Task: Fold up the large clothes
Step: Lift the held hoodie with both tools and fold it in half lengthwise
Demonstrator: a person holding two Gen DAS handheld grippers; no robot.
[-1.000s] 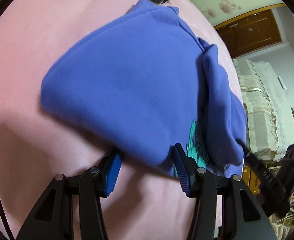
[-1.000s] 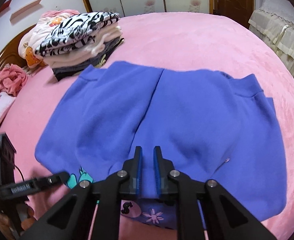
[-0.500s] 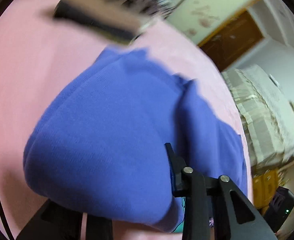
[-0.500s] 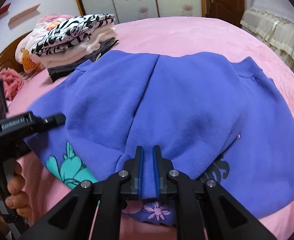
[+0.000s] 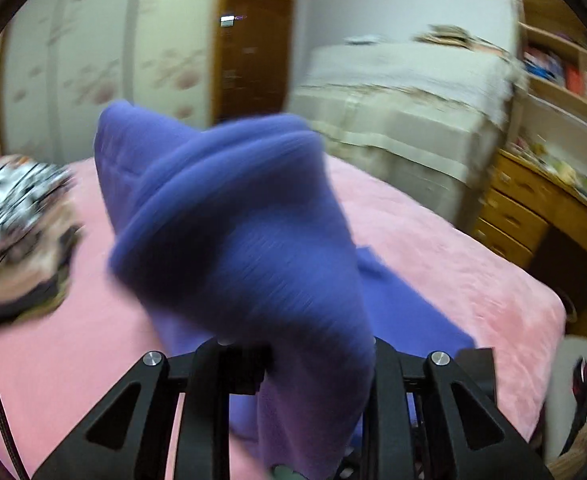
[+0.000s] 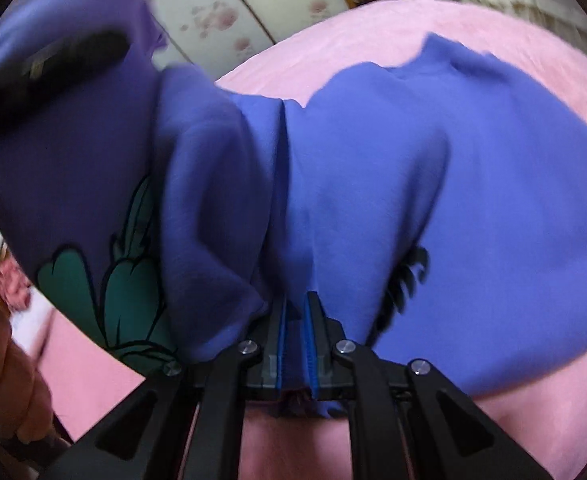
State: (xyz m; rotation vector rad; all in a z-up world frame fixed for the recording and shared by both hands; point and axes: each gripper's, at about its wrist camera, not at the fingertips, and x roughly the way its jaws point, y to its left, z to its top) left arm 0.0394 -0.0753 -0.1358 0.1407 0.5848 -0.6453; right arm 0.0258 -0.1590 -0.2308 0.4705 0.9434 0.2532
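Note:
A large blue-purple sweatshirt (image 6: pixel 473 184) with a green cartoon print (image 6: pixel 121 280) lies partly on the pink bed (image 6: pixel 533 408). My right gripper (image 6: pixel 295 320) is shut on its near edge, cloth pinched between the blue pads. My left gripper (image 5: pixel 313 360) holds another part of the sweatshirt (image 5: pixel 245 220) lifted high above the bed; the cloth drapes over the fingers and hides the pads. The left gripper also shows as a dark blur at the upper left of the right wrist view (image 6: pixel 45 68).
A stack of folded clothes (image 5: pixel 17 216) sits on the bed at the left. A covered white sofa (image 5: pixel 405 92), a wooden desk with drawers (image 5: pixel 533 208) and shelves stand beyond the bed's far edge. A wardrobe and a door (image 5: pixel 253 52) are behind.
My left gripper has closed on the sweatshirt's left side and lifted it high off the bed. My right gripper has kept its grip and risen with the cloth's near edge.

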